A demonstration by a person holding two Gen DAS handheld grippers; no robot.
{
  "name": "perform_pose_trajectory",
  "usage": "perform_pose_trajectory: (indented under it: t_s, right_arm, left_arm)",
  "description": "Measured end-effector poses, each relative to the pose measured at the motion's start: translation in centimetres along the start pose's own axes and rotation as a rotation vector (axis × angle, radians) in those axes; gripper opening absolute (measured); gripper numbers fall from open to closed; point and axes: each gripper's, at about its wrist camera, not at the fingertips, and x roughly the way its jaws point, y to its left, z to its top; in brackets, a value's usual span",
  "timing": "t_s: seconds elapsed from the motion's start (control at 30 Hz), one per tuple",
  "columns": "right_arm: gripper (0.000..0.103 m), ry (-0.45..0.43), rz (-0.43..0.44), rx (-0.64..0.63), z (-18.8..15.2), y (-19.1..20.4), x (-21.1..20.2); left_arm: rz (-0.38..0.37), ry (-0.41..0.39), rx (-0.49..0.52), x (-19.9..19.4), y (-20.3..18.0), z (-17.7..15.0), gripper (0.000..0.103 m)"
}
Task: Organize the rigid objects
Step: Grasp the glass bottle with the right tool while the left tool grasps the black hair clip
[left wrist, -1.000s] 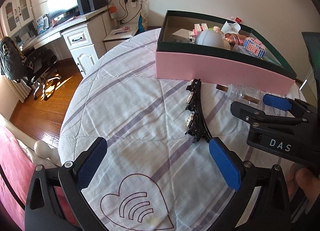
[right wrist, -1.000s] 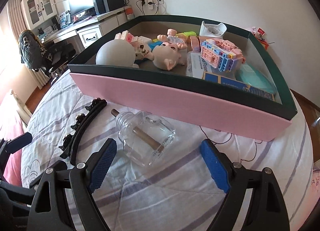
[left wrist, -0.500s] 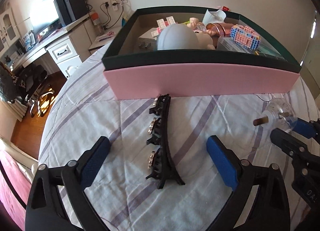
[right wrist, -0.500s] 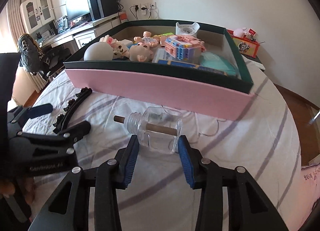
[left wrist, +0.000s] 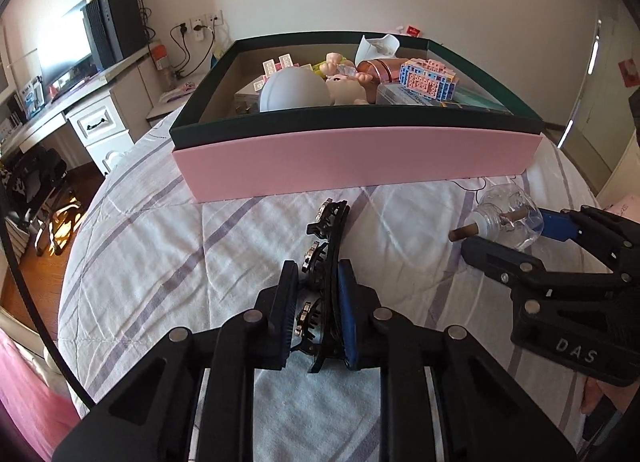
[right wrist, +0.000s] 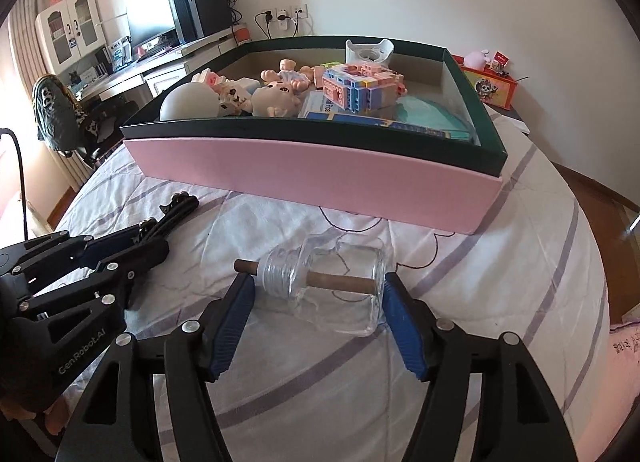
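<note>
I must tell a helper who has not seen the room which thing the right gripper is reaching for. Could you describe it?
Find the big pink box with a dark green rim on the striped bedspread. Just in front of it lies a clear glass bottle on its side, between the right gripper's jaws. Unlike the black hair clip beside it, it is transparent, with a brown stick through its neck.

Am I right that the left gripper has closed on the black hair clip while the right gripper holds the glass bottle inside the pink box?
Not quite. The left gripper has indeed closed on the black hair clip, but the glass bottle is not inside the pink box. The right wrist view shows it lying on the bedspread in front of the box, between the fingers of the right gripper.
</note>
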Motion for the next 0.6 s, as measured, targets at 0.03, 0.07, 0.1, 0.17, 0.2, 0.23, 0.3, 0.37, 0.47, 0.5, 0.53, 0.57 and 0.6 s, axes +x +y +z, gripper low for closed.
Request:
perform_pose_trajectory:
  t_s: [0.03, 0.07, 0.1, 0.17, 0.2, 0.23, 0.3, 0.37, 0.47, 0.5, 0.53, 0.57, 0.6]
  right_arm:
    - [0.062, -0.003, -0.005, 0.004, 0.1, -0.1, 0.0]
    - [0.062, -0.005, -0.002, 0.005, 0.0, -0.1, -0.1]
    - [0.062, -0.008, 0.002, 0.006, -0.1, -0.2, -0.2]
    - [0.062, -0.023, 0.008, 0.01, -0.3, -0.2, -0.6]
    - [0.062, -0.037, 0.006, 0.015, -0.4, -0.3, -1.0]
    - [0.062, -0.05, 0.007, 0.019, -0.5, -0.3, -1.4]
    - [0.062, -0.081, 0.013, 0.03, -0.8, -0.3, -2.4]
    - [0.062, -0.114, 0.031, 0.042, -1.1, -0.1, -3.7]
    - [0.062, -0.173, 0.041, 0.051, -1.4, 0.4, -5.9]
    - [0.062, -0.198, 0.046, 0.053, -1.6, 0.6, -6.8]
    - [0.062, -0.222, 0.055, 0.055, -1.7, 0.8, -7.7]
    - [0.062, -0.247, 0.062, 0.055, -1.8, 1.1, -8.6]
    - [0.062, -0.275, 0.067, 0.052, -1.8, 1.4, -9.6]
  left_arm:
    - [-0.005, -0.003, -0.007, -0.2, 0.1, -0.1, 0.019]
    - [-0.009, -0.005, -0.013, -0.4, 0.2, -0.3, 0.019]
    - [-0.013, -0.009, -0.02, -0.6, 0.2, -0.4, 0.019]
    - [-0.018, -0.011, -0.027, -1.1, 0.3, -0.7, 0.019]
    - [-0.017, -0.019, -0.031, -1.5, 0.3, -0.8, 0.019]
    - [-0.019, -0.027, -0.034, -1.9, 0.2, -0.9, 0.019]
    - [-0.018, -0.057, -0.044, -3.2, 0.1, -1.0, 0.019]
    - [0.008, -0.097, -0.048, -4.6, -0.1, -1.1, 0.019]
    - [0.018, -0.157, -0.051, -7.2, -0.4, -1.2, 0.019]
    - [0.029, -0.178, -0.045, -8.1, -0.6, -1.3, 0.019]
    - [0.04, -0.201, -0.04, -9.0, -0.8, -1.4, 0.019]
    - [0.046, -0.22, -0.039, -9.9, -0.9, -1.4, 0.019]
    - [0.05, -0.239, -0.038, -10.8, -1.0, -1.5, 0.019]
